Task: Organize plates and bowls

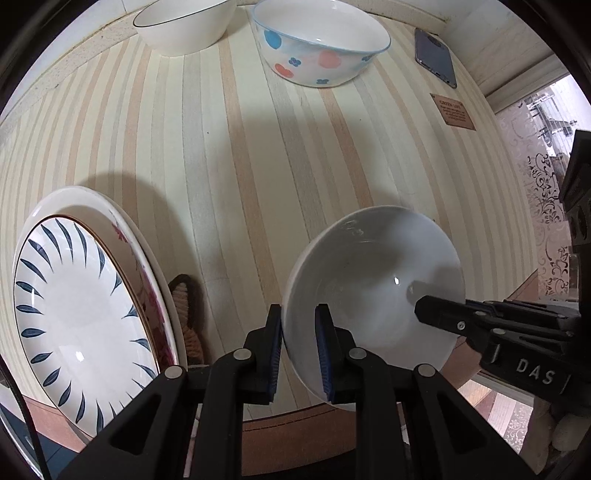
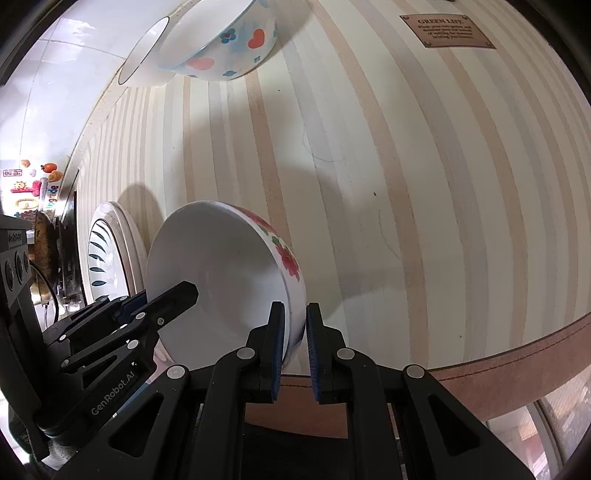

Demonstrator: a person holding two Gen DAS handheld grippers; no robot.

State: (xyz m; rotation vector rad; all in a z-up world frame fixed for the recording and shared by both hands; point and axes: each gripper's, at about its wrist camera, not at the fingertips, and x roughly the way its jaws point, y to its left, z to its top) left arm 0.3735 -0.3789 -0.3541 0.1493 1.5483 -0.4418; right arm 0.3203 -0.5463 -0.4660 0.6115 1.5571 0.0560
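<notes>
Left hand-held gripper (image 1: 298,350): your jaws are closed on the rim of the floral bowl (image 1: 373,295), one blue pad outside the wall and one inside, at about 6 o'clock in the left wrist view.
Right hand-held gripper (image 2: 295,350): you have it clamped on the opposite rim of the same bowl, one pad on each side of the wall; in the left wrist view it reaches into the bowl from 4 o'clock.
Floral bowl: you hold it between both grippers, tilted so its white inside faces the cameras; the red flowers on its outer wall show in the right wrist view. Whether it touches the desk you cannot tell.
Plates: a leaf-patterned plate (image 1: 74,314) lies on a larger white plate (image 1: 122,221) at 8 o'clock, just beside the bowl.
Heart-patterned bowl (image 1: 321,44): it stands on the desk at 12 o'clock, well apart from your bowl.
Plain white bowl (image 1: 184,26): it stands beside the heart-patterned bowl, toward 11 o'clock.
Phone (image 1: 436,57): it lies flat at 1 o'clock.
Desk (image 1: 240,147): it is covered in a striped cream and tan cloth with a brown label (image 1: 452,110) at 2 o'clock.
</notes>
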